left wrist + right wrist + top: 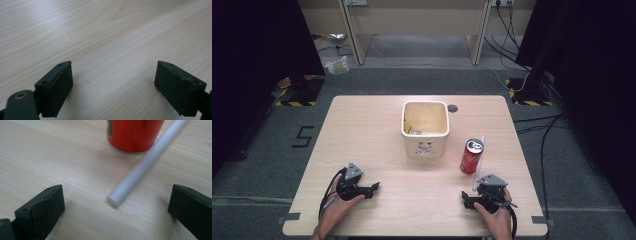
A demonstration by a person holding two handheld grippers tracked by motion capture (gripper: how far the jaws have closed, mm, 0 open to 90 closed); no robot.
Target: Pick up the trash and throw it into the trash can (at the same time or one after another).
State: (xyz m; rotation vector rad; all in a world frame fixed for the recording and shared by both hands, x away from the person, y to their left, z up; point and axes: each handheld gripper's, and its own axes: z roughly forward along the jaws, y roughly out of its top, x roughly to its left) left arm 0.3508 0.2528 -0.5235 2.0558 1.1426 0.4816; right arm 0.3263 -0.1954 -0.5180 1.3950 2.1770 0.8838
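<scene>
While both claws sit low at the near edge of the desk (362, 115), nothing is gripped by either one. The right claw (468, 201) is wide open; in the right gripper view (116, 213) its jaws stand far apart with bare wood between them, and the near end of the white stick (140, 167) lies just ahead of the gap, not touched by either jaw. That stick runs away from the claw at a slant and passes right beside the red can (133, 133), close enough that I can't tell if they touch. In the high view the can (471, 156) stands upright on the right half of the desk, with the stick (478, 162) lying along its right side and ending just in front of the right claw.

The left claw (374, 187) is also spread wide, jaws well apart over plain wood in the left gripper view (113, 83), nothing between them. It's well away from the can and the stick.

A white square tub (425, 147) stands mid-desk, just left of the can, with some yellowish stuff inside that's too blurry to name.
</scene>
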